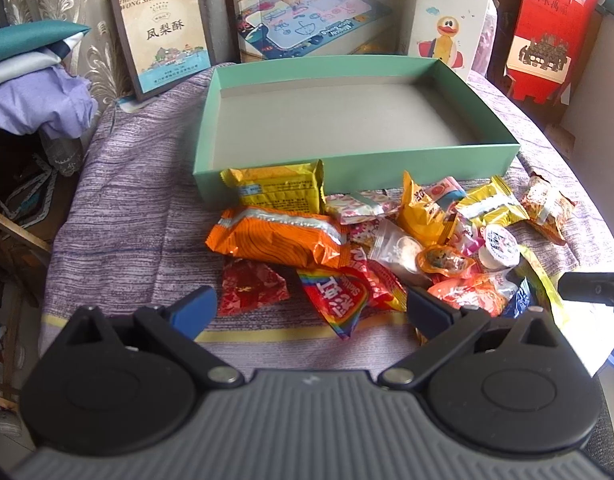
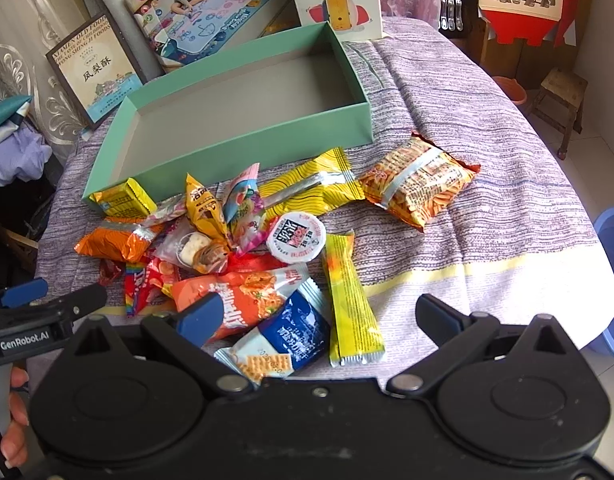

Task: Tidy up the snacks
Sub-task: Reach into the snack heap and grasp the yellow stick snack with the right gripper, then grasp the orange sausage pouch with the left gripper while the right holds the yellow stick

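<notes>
Two claws spread wide above a cloth-covered table, nothing between the fingers — left claw over a rainbow-striped packet, right claw over a blue-and-white cracker packet. Snacks heaped loose on the purple cloth just in front of a shallow mint-green box, its grey floor bare. Among the heap: an orange bag, a round sealed cup, a long yellow stick pack, and — apart to the right — an orange noodle-snack bag. Toy and food cartons propped upright behind the box.
</notes>
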Motion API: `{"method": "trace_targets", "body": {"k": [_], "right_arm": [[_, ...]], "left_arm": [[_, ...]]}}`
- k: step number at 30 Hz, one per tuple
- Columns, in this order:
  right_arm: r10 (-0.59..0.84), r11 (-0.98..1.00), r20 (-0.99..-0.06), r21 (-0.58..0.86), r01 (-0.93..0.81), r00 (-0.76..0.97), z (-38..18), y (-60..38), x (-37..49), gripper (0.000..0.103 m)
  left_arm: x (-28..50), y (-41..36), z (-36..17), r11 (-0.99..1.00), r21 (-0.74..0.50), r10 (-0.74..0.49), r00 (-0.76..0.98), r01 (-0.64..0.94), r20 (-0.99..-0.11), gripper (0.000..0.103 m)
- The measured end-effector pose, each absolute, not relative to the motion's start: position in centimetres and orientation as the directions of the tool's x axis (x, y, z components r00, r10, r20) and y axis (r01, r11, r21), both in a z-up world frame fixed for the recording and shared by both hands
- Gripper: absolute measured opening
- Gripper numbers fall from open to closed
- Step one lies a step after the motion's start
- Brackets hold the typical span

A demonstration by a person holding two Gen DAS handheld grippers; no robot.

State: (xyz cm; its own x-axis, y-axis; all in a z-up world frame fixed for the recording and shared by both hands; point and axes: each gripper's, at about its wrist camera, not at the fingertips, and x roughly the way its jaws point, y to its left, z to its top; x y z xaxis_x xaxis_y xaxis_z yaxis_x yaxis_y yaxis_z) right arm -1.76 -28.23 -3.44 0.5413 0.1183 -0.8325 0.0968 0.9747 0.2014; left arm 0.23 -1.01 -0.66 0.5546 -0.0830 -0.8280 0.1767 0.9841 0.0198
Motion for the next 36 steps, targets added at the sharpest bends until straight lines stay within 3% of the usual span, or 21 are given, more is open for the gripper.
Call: {"method": "trace_targets", "body": {"k": [15, 17, 18, 21, 23, 26, 29, 36], "right_arm": [[0.103, 0.94, -0.79, 0.277, 0.201, 0.604, -4.9, -32.3, -2.5, 0.103], [0.098, 0.937, -0.781, 0.282, 0.208, 0.617, -5.2, -32.7, -2.8, 0.103], [0.098, 0.936, -0.777, 0.285, 0.209, 0.622, -5.3, -32.8, -3.0, 0.101], [0.106, 0.932, -0.763, 0.3, 0.204, 0.637, -5.6, -33.3, -3.1, 0.082], [0.105, 0.932, -0.758, 0.301, 0.202, 0.644, -6.0, -33.6, -3.1, 0.059], [0.124, 0.929, -0.757, 0.317, 0.193, 0.642, -6.8, -34.2, -2.8, 0.04], [0.174, 0.929, -0.759, 0.338, 0.151, 0.627, -7.4, -33.9, -1.7, 0.04], [0.275, 0.927, -0.78, 0.371, 0.06, 0.562, -9.5, -31.6, 2.4, 0.04]], "left_arm": [[0.6, -7.1, -1.9, 0.902, 0.083, -0.176, 0.536, 0.424, -0.826, 0.103], [0.8, -8.7, -2.3, 0.874, 0.109, -0.189, 0.539, 0.473, -0.821, 0.1], [0.8, -9.4, -2.6, 0.859, 0.118, -0.199, 0.538, 0.498, -0.819, 0.09], [1.2, -11.3, -3.4, 0.823, 0.118, -0.224, 0.508, 0.556, -0.832, 0.071], [1.2, -12.3, -4.0, 0.797, 0.105, -0.248, 0.48, 0.595, -0.841, 0.066], [0.9, -13.0, -5.0, 0.772, 0.071, -0.268, 0.423, 0.632, -0.866, 0.062], [0.2, -13.2, -5.9, 0.753, 0.055, -0.268, 0.383, 0.656, -0.884, 0.051], [0.2, -12.4, -6.3, 0.775, 0.016, -0.261, 0.343, 0.631, -0.902, 0.052]]}}
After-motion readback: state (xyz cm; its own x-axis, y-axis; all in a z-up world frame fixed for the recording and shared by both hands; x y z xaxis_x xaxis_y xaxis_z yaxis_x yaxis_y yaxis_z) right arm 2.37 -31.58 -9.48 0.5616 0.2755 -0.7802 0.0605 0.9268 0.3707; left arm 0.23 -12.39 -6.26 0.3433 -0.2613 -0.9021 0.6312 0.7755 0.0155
